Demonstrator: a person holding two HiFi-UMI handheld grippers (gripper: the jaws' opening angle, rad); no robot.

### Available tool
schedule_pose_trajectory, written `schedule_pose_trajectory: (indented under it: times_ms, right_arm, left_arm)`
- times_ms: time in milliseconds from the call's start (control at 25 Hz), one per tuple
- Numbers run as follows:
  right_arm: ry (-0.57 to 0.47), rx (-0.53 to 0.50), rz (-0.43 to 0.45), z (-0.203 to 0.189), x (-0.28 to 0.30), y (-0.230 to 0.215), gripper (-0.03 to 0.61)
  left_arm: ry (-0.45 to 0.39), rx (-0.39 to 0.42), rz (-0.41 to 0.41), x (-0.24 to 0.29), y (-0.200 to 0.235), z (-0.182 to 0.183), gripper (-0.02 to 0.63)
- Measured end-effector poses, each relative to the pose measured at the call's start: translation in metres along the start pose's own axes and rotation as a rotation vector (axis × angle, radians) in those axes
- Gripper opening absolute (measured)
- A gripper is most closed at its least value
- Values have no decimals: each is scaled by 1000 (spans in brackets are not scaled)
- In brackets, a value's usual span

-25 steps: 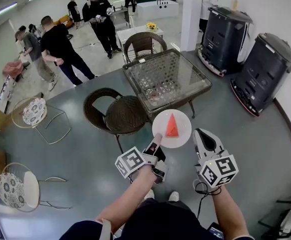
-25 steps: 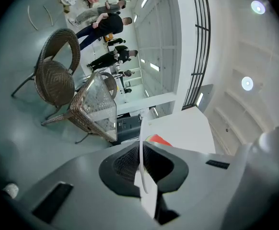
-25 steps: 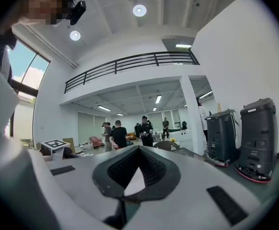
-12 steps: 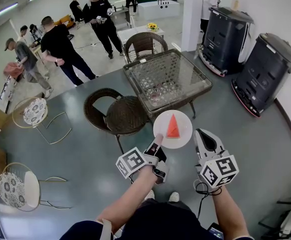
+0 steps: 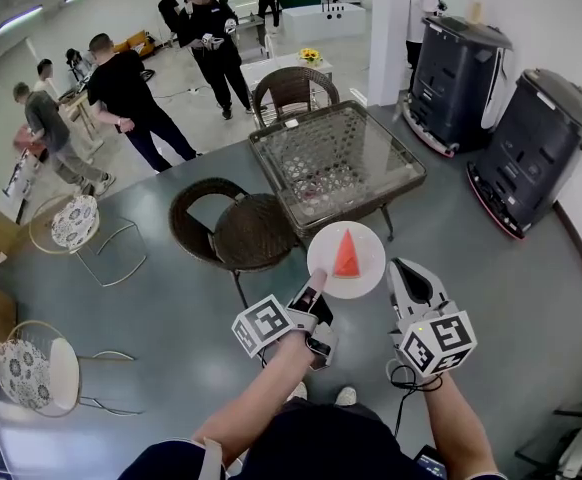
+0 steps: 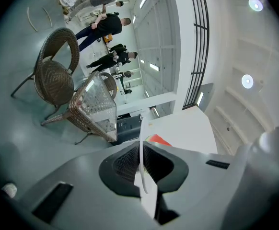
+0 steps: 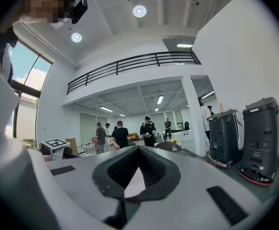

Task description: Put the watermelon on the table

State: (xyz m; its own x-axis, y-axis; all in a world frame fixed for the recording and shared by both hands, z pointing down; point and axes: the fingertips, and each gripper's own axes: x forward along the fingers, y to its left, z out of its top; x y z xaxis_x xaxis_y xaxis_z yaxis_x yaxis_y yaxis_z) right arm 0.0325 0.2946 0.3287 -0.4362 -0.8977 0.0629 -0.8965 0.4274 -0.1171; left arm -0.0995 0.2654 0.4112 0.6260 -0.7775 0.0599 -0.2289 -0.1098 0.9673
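While left hand-held gripper (image 5: 316, 283) pinches near rim of white plate (image 5: 364, 240), jaws clamped on thin edge, watermelon (image 5: 345, 255) sits on that plate just ahead of my jaw tips. Plate held in air by near corner of glass tabletop (image 5: 274, 180), not set down. Watermelon: single triangular wedge, red flesh, point aimed away from me, lying near plate centre. Just beside plate's right side, right hand-held gripper (image 5: 404, 270), jaws together, nothing between them.
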Motion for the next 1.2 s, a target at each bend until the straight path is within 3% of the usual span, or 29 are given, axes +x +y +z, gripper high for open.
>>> schedule_pose_trajectory:
  times_ms: [640, 920, 1200]
  right_arm:
    - [-3, -17, 68, 0, -2, -55, 0]
    - [-13, -30, 68, 2, 28, -81, 0]
    - [8, -36, 46, -4, 88, -109, 0]
  left_arm:
    - [-54, 1, 21, 37, 0, -33, 12]
    - [-48, -2, 13, 78, 7, -18, 12]
    - [-28, -19, 2, 131, 25, 21, 12]
